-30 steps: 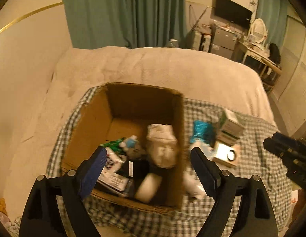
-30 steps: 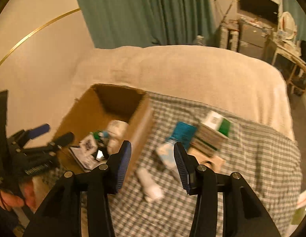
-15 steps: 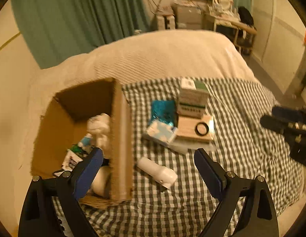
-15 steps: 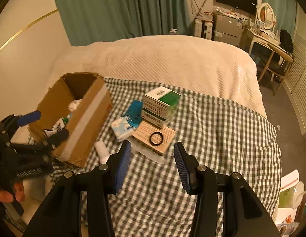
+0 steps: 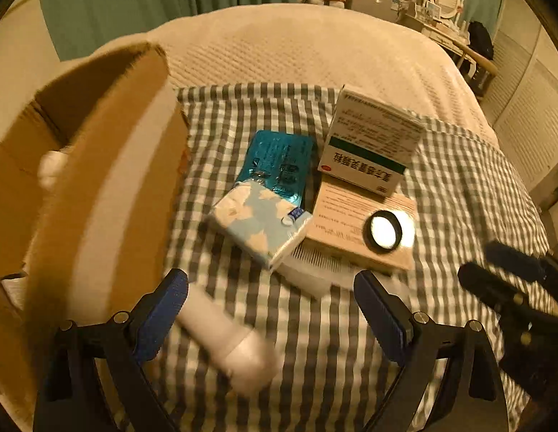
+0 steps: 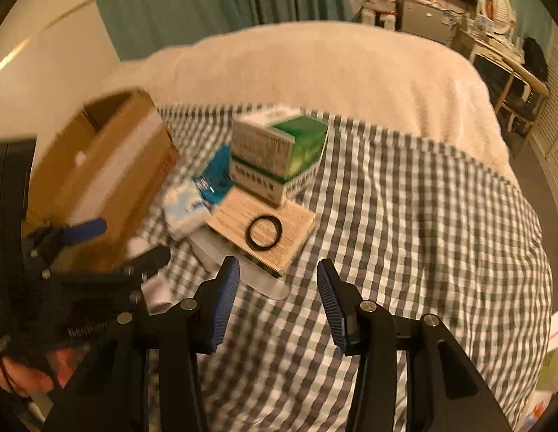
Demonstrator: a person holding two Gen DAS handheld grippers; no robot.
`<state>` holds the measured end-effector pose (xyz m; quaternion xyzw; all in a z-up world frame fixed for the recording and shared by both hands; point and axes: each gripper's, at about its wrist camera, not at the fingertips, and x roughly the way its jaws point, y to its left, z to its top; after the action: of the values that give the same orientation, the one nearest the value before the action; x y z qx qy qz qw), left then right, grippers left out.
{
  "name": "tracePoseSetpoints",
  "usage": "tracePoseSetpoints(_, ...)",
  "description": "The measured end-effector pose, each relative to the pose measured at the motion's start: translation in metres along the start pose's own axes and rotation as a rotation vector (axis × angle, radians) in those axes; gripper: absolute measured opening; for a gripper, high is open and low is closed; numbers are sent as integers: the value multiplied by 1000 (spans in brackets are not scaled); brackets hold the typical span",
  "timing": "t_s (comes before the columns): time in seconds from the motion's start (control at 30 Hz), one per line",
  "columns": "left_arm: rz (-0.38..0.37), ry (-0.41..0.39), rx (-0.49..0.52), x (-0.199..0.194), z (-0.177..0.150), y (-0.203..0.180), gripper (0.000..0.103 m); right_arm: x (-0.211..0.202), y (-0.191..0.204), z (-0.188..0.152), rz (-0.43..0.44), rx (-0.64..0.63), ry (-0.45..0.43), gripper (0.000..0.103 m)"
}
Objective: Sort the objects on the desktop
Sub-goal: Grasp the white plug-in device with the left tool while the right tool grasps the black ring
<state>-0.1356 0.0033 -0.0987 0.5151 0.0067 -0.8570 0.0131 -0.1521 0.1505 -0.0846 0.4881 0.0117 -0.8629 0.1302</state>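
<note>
My left gripper [image 5: 270,288] hangs open low over the checked cloth [image 5: 458,187]. A white bottle [image 5: 225,338] lies on its side between the fingers, close to the left one and untouched. Beyond it are a blue-and-white tissue pack [image 5: 261,219], a teal blister pack [image 5: 279,162], a green-and-white medicine box [image 5: 368,144] and a flat beige box [image 5: 350,223] with a black ring [image 5: 383,230] on it. My right gripper [image 6: 279,277] is open and holds nothing, just in front of the beige box [image 6: 289,230] and ring [image 6: 262,234].
An open cardboard box [image 5: 99,180] with things inside stands at the left, right beside the bottle. The cloth lies on a cream bed cover [image 6: 314,64]. A teal curtain and a desk stand behind. The right half of the cloth [image 6: 422,216] is bare.
Both grippers have dropped lower. The left one swung right, from over the cardboard box to the white bottle on the cloth. The right one came closer to the beige box.
</note>
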Motion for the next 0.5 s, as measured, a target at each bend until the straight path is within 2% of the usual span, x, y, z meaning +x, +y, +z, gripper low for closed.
tracePoseSetpoints(0.13,-1,37,-11,23,10,1,96,31,-14,-1,23,18,39,44)
tracePoseSetpoints(0.23,-13,28,-38,32,16,6,96,48,-28,5,80,98,58,44)
tracePoseSetpoints(0.37,-49,66,-83,45,26,13,96,70,-40,14,138,202,65,46)
tracePoseSetpoints(0.5,-49,59,-82,50,27,14,95,93,-33,22,138,200,93,47)
